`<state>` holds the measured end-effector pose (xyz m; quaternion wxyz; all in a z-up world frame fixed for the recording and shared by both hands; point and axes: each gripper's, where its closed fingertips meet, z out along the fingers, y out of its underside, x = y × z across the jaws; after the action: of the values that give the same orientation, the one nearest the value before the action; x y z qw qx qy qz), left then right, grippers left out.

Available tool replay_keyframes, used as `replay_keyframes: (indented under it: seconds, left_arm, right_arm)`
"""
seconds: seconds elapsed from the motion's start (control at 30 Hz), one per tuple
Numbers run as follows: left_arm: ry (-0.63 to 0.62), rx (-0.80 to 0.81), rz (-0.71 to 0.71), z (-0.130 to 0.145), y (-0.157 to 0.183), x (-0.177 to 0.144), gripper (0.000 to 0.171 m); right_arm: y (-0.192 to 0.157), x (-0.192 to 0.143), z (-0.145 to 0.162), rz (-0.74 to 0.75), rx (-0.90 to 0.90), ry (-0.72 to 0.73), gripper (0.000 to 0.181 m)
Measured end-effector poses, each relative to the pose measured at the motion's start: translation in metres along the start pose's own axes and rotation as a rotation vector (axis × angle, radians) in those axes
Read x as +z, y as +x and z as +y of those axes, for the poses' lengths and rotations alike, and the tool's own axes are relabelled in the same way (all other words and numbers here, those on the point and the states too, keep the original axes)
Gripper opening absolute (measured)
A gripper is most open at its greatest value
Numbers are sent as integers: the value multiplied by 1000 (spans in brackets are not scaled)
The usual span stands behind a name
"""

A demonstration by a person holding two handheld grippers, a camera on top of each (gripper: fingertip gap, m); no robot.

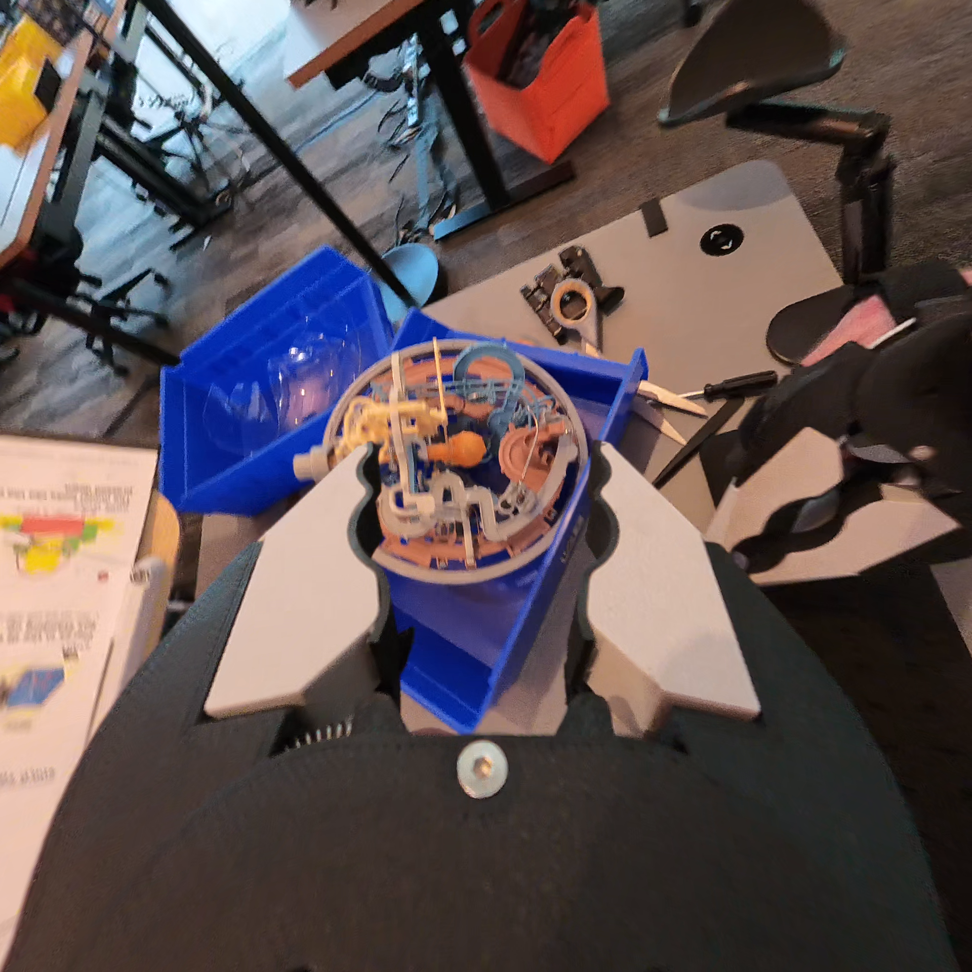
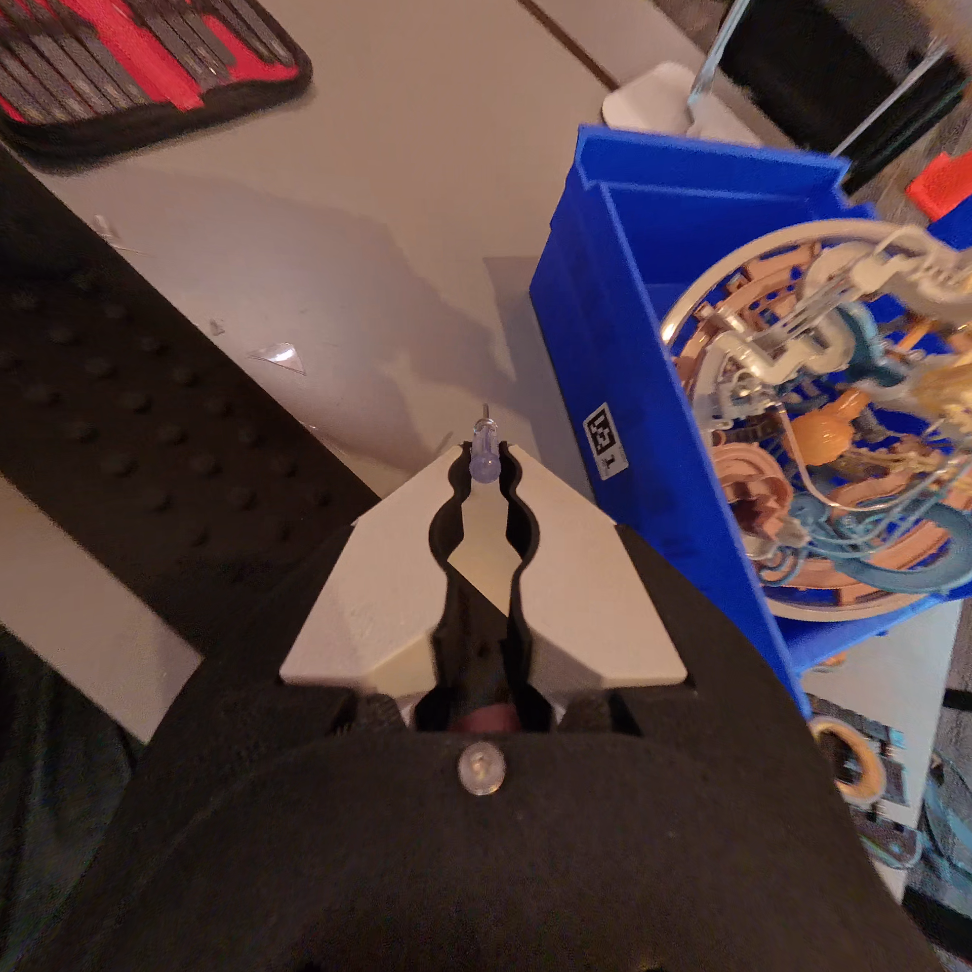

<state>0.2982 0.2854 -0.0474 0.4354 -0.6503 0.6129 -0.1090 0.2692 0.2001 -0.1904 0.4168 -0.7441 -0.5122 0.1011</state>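
Left wrist view showed the left tongs point(image 1: 481, 492) spread wide apart, straddling a round maze toy point(image 1: 455, 463) of orange, blue and white tracks without clearly touching it; whether the pads point(image 1: 368, 518) brushed its rim could not be told. The toy sat in the near blue bin point(image 1: 526, 626) on the grey table point(image 1: 736, 252), its open face up. A second blue bin point(image 1: 263, 400) just to the left and farther off held a clear dome point(image 1: 300, 389). Papers point(image 1: 63, 552) lay at the near left, and scissors point(image 1: 589, 321) and a small black-handled screwdriver point(image 1: 736, 381) lay on the table beyond the bins.

The right tongs point(image 2: 485, 452) were drawn nearly together, clamped at the tips on a small clear pin-like part point(image 2: 483, 463) with a thin metal point, held over bare table left of the bin point(image 2: 605, 368).

As a judgement, the toy looked opened, dome off and set aside, with one small part lifted away; the rest remained in place.

Only the right view showed the pin, a red and black tool case point(image 2: 131, 68) at the far left and a black dimpled mat point(image 2: 131, 394). Only the left view showed the dome, the papers and an orange bag point(image 1: 542, 84) on the floor.
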Motion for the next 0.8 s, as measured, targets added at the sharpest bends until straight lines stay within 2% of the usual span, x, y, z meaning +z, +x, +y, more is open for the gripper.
replay_keyframes:
  seconds: [0.2, 0.3, 0.4, 0.5, 0.63, 0.73, 0.8]
  left_arm:
    - [-108, -203, -187, 84, 8, -28, 84]
    - [-138, -265, -202, 123, 26, -41, 85]
    - [-168, -313, -250, 156, 39, -53, 83]
    - [-153, -407, -299, 176, 45, -58, 89]
    - [-180, -461, -486, 199, 31, -62, 108]
    - [-162, -472, -546, 199, 24, -61, 112]
    - [-158, -479, -592, 199, 19, -62, 109]
  right_arm:
    - [-13, 43, 29, -69, 96, -90, 9]
    - [-26, 53, 52, -113, 116, -193, 49]
    - [-21, 41, 42, -91, 163, -108, 48]
    - [-16, 18, 6, -57, 183, 54, 48]
    - [-41, -16, -75, -135, 219, 332, 68]
    - [-62, -26, -121, -140, 163, 440, 81]
    - [-72, -31, -147, -120, 123, 521, 90]
